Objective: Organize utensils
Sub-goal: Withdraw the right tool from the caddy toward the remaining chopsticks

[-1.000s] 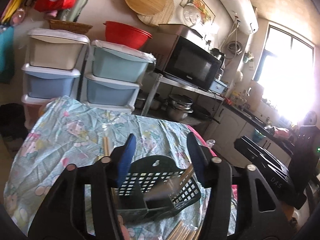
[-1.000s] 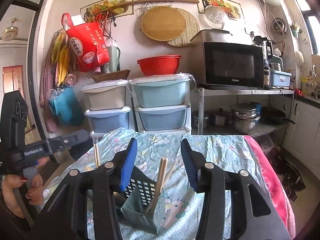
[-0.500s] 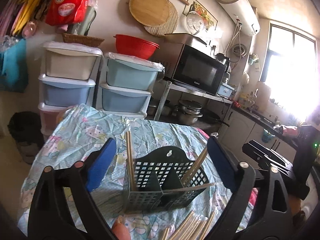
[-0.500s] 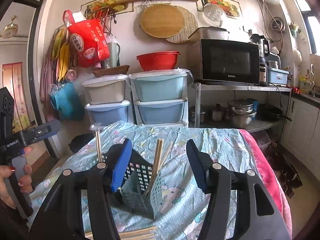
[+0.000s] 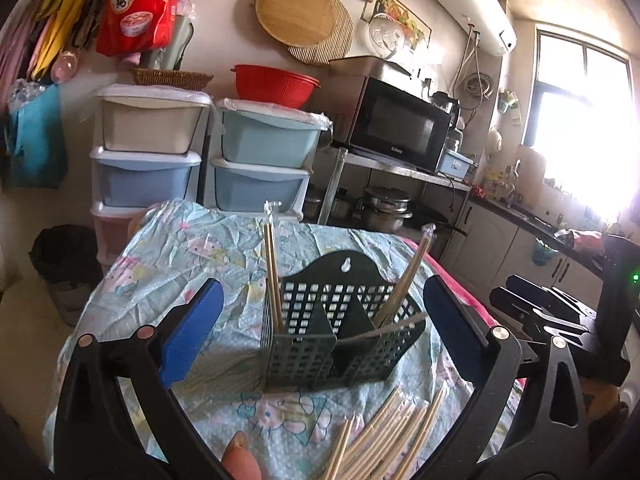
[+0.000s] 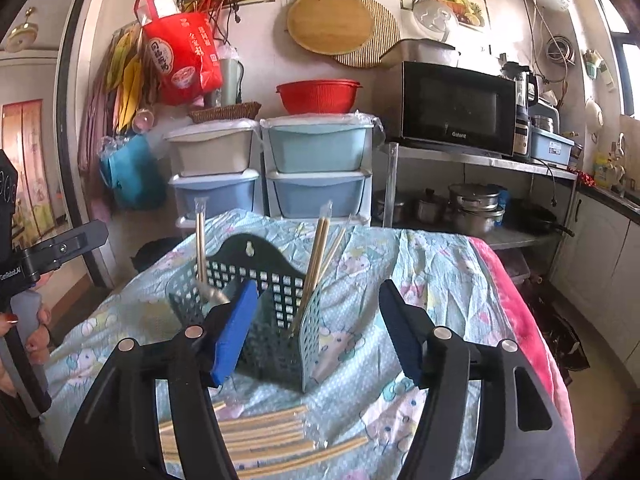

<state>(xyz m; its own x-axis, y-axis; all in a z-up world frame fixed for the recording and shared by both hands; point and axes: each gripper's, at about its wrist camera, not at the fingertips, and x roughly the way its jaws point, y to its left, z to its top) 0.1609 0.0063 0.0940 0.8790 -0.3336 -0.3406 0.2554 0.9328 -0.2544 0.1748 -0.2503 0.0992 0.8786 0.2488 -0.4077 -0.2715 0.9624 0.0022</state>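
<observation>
Utensil basket [image 5: 336,332]: dark green slotted plastic with dividers, standing on a table under a pale blue cartoon-print cloth [image 5: 168,264].

Chopsticks in basket: one pair upright in the left compartment [image 5: 273,264]; another pair leaning right in the right compartment [image 5: 404,280]. The left wrist view also shows a single stick lying slantwise across the right side [image 5: 396,326]; the right wrist view does not show it clearly.

Loose chopsticks [image 5: 384,436]: a bundle on the cloth in front of the basket, near the camera. The right wrist view shows them lying roughly side by side, some in clear wrappers [image 6: 264,436].

Left gripper [image 5: 320,332]: blue pads spread very wide and still opening, apart from the basket seen between them; nothing held.

Right gripper [image 6: 316,332]: jaws opening, partly spread; the basket's near corner shows between the pads, no contact visible, nothing held.

Only in the right wrist view: a hand with red-painted nails [image 6: 28,328] on the other gripper's handle at the left edge.

Only in the left wrist view: a bright window [image 5: 580,128] and a white water heater [image 5: 468,4].
</observation>
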